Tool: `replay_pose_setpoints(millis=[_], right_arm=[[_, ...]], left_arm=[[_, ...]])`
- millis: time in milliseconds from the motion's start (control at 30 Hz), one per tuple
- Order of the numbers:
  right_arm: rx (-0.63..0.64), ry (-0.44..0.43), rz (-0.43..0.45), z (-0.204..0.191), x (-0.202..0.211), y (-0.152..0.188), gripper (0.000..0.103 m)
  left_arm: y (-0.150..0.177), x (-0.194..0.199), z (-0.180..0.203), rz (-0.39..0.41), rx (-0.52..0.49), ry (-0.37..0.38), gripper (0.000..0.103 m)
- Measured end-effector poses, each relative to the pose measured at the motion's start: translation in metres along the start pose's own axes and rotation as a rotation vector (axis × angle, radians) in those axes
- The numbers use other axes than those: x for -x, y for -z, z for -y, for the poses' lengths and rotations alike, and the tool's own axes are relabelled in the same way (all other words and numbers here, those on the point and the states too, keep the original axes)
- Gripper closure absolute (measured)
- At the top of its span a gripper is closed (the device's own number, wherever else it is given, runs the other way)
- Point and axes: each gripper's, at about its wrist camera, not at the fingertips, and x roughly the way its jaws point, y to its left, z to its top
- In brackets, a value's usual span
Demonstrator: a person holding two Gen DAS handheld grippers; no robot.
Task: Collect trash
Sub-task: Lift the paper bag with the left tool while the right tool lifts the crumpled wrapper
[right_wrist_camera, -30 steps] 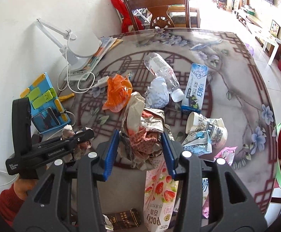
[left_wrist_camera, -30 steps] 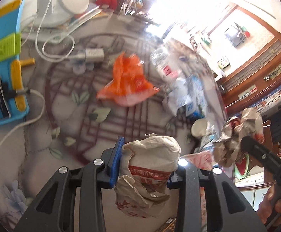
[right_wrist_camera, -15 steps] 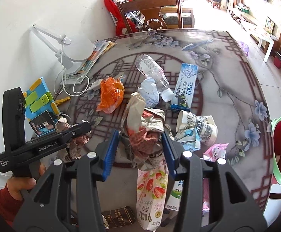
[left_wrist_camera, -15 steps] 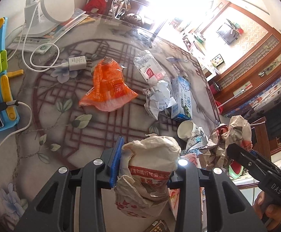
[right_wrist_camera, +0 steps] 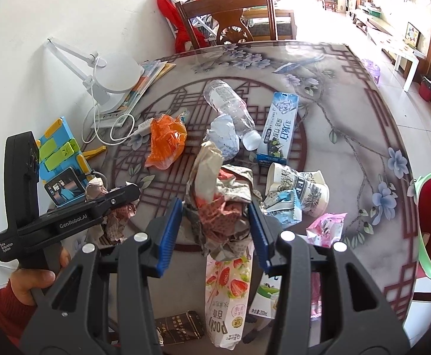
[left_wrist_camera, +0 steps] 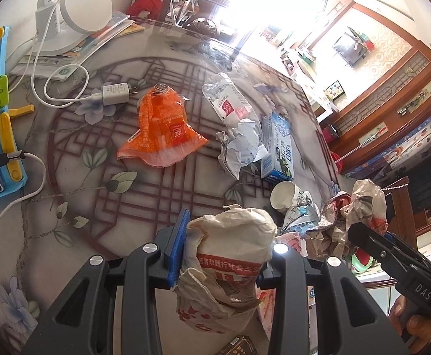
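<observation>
My left gripper (left_wrist_camera: 224, 254) is shut on a crumpled beige paper bag with red print (left_wrist_camera: 230, 263), held above the table's near side. My right gripper (right_wrist_camera: 215, 230) is shut on a crumpled brown and red paper wad (right_wrist_camera: 221, 204); that wad also shows in the left wrist view (left_wrist_camera: 348, 216). Loose trash lies on the table: an orange plastic wrapper (left_wrist_camera: 162, 130), a clear plastic bottle (left_wrist_camera: 230, 103), a white crumpled paper (left_wrist_camera: 239, 145), a blue milk carton (left_wrist_camera: 277, 145), paper cups (right_wrist_camera: 298, 186), a pink wrapper (right_wrist_camera: 328, 227) and a Pocky box (right_wrist_camera: 227, 295).
A round glass-topped patterned table (right_wrist_camera: 348, 136) stands against a white wall. A white desk lamp (right_wrist_camera: 115, 74), books, a charger with cable (left_wrist_camera: 115, 94) and a blue phone stand (right_wrist_camera: 61, 159) sit at the left. A wooden chair (right_wrist_camera: 233, 14) is at the far side.
Both grippers have kept their hold on the paper. The left wrist view has pulled back and swung, so more of the table shows. The right gripper has risen slightly.
</observation>
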Motion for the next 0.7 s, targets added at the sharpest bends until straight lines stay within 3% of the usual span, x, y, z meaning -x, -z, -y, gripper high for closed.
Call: replay_pose_setpoints(millis=[700], right_arm=[[0.002,0.002,0.029,0.0020,0.0080,-0.0034,0.059]], left_arm=[[-0.0010,-0.0010,0.0078,0.006,-0.015,-0.001,0.069]])
